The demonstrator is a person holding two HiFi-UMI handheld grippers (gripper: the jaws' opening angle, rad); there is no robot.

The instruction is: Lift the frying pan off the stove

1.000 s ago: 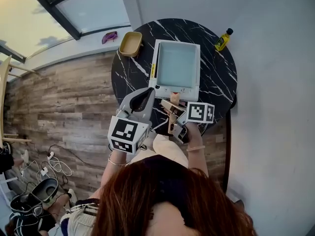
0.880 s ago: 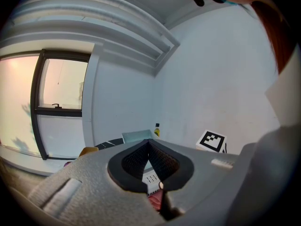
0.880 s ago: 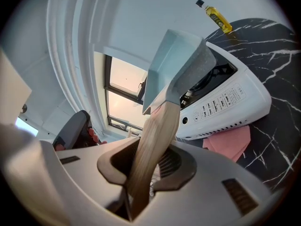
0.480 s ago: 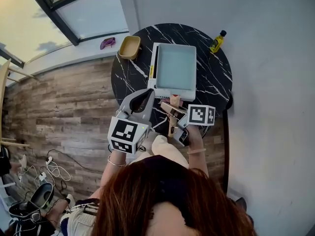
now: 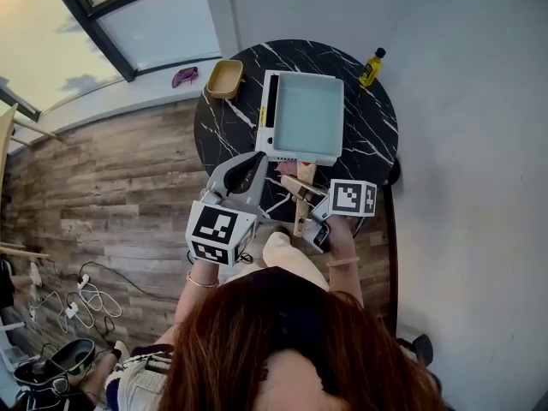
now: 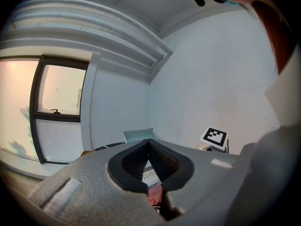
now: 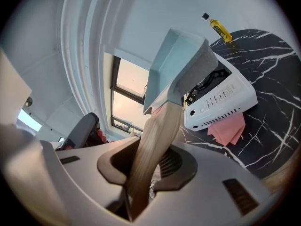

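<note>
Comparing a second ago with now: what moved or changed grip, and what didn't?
The frying pan has edged slightly right over the stove, baring more of the stove's left side; the view itself drifted too, so the change is small. No grip changed: the right gripper stays clamped on the pan's wooden handle, and the left gripper stays shut and empty. The oil bottle and tan bowl are unmoved.

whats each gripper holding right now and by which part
The right gripper holds the frying pan by its wooden handle, which runs between its jaws. The left gripper holds nothing; its jaws are together.
</note>
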